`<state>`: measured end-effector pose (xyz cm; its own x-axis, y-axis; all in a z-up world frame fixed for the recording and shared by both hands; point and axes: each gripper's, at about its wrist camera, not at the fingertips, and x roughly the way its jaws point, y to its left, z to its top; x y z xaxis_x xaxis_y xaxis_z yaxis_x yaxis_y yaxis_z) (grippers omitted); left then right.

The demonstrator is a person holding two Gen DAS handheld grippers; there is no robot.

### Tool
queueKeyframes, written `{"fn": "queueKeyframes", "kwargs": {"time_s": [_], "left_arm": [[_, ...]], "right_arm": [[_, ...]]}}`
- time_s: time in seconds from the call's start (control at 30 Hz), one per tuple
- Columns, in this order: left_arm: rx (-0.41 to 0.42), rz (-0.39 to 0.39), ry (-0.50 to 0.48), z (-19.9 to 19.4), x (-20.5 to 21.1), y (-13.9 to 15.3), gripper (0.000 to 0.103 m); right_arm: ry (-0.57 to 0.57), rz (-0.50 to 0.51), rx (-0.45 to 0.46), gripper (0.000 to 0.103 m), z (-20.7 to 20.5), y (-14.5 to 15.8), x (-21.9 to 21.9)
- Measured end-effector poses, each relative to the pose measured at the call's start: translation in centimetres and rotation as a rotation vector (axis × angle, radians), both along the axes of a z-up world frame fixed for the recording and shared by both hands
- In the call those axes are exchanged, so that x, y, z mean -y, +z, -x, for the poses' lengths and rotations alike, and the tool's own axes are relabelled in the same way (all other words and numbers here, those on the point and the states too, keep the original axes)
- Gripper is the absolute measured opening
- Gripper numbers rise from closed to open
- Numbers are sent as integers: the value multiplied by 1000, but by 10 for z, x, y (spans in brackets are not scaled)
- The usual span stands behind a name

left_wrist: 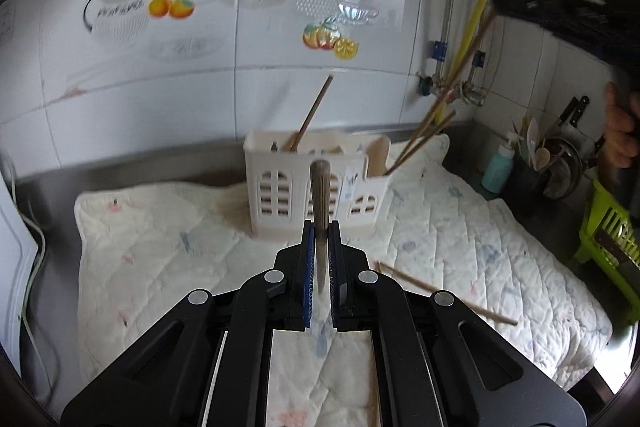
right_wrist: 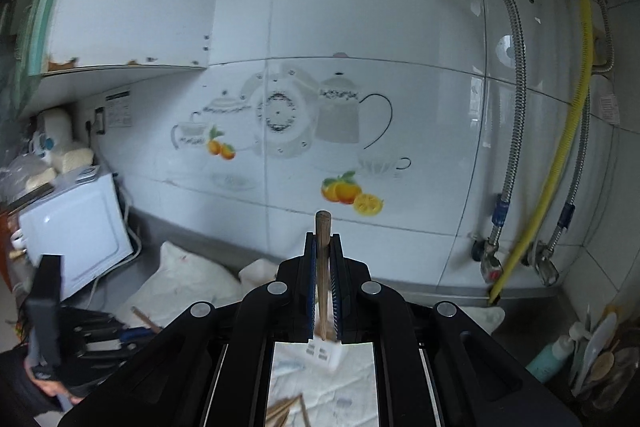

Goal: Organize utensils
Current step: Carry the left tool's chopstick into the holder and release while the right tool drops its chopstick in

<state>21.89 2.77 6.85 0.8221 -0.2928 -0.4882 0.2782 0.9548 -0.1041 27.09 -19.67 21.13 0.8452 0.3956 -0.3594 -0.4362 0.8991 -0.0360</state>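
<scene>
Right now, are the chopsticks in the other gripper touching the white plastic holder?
Touching. The left wrist view shows the brown chopsticks slanting down into the white plastic utensil holder's right compartment.

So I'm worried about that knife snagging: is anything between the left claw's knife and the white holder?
Nothing visible blocks it. The left claw grips the knife above the quilted mat, and only bare mat lies before the white holder. Loose chopsticks lie off to the right, outside that line.
</scene>
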Motion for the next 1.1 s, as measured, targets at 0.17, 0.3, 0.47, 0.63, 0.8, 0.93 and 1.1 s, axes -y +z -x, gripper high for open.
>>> {"fn": "queueKeyframes", "kwargs": {"time_s": [0.17,0.3,0.47,0.63,0.8,0.93,1.1], "left_arm": [[47,-15,-1,-10,2,25,5],[104,-9,11,-18,0,53,5],[185,-7,26,-29,-1,88,5],[239,-3,56,-51,1,109,5],[241,-32,83,-76,9,110,5],[201,-43,98,-98,12,96,5],[140,-52,112,-117,10,74,5]], "right_arm": [[-10,14,-49,6,-38,-18,-16],[-10,29,-96,6,-55,-38,-25],[-11,40,-142,7,-64,-59,-27],[-8,59,-165,7,-67,-74,-26],[-5,63,-157,14,-63,-75,-20],[-3,65,-134,19,-53,-72,-13],[12,73,-116,26,-31,-72,-2]]}}
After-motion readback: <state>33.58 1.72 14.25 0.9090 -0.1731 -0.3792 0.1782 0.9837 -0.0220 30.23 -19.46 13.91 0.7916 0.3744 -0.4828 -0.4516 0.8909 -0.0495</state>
